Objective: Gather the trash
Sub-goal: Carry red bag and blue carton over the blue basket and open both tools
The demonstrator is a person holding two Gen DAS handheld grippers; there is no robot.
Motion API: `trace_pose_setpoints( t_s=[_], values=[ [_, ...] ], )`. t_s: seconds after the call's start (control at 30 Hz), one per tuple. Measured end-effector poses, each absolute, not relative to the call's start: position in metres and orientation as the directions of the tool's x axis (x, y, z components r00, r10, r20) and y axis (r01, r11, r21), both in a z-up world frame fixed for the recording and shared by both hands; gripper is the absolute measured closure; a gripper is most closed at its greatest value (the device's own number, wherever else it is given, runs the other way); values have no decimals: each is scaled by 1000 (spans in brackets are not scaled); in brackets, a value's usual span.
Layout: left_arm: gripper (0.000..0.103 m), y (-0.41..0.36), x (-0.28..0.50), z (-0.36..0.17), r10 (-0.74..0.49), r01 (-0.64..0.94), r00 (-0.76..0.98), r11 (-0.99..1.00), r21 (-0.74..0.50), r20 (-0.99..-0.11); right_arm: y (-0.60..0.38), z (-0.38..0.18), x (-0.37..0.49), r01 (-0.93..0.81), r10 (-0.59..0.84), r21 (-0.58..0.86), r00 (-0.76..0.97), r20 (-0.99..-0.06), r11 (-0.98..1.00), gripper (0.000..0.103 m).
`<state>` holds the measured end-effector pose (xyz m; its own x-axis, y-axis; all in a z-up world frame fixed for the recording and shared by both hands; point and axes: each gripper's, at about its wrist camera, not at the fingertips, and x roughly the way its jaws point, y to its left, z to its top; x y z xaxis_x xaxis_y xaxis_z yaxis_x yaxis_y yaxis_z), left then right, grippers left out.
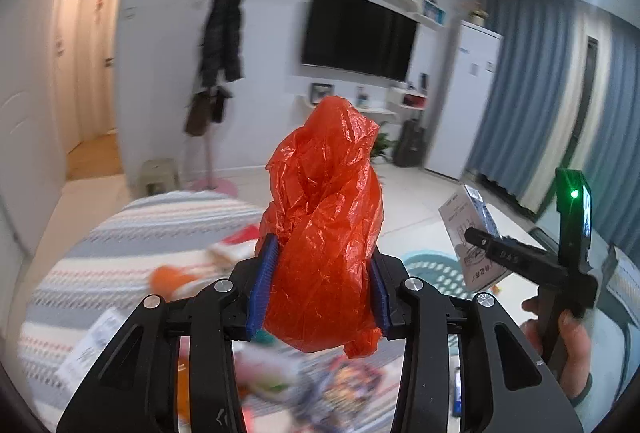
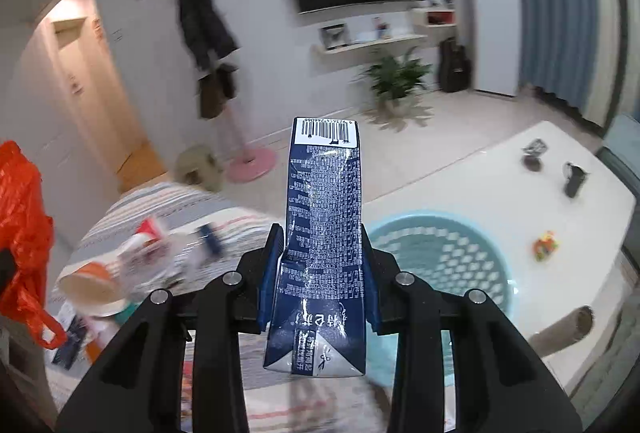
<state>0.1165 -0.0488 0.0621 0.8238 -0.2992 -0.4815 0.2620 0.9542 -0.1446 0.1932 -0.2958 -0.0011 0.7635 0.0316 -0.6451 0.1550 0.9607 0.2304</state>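
The left gripper (image 1: 320,285) pinches a red bag (image 1: 324,233), held above the striped bed (image 1: 160,225); the right gripper (image 2: 320,273) clamps a blue carton (image 2: 324,233) over the teal basket (image 2: 460,253). Judged best: centre each over the basket before letting go, carton first.

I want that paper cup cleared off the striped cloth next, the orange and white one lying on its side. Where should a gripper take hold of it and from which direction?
Probably the rim. The paper cup lies tipped over with its open mouth toward the right wrist camera, so one finger can slip inside and the other press the outer wall, coming from the mouth end. It looks blurred, so its exact tilt is unclear.
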Motion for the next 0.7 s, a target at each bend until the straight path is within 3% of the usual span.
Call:
trace_pose_setpoints(
  t_s=[0.3,0.7],
  values=[
    [64,-154,156,31,-431,405,715,897,-177,-550,-385,-45,189,295,-29,260,710,-704,920,71],
    [63,-237,210,-58,-461,442,541,867,-229,-703,-431,-124,191,382,-31,248,594,-804,890,71]
  ],
)
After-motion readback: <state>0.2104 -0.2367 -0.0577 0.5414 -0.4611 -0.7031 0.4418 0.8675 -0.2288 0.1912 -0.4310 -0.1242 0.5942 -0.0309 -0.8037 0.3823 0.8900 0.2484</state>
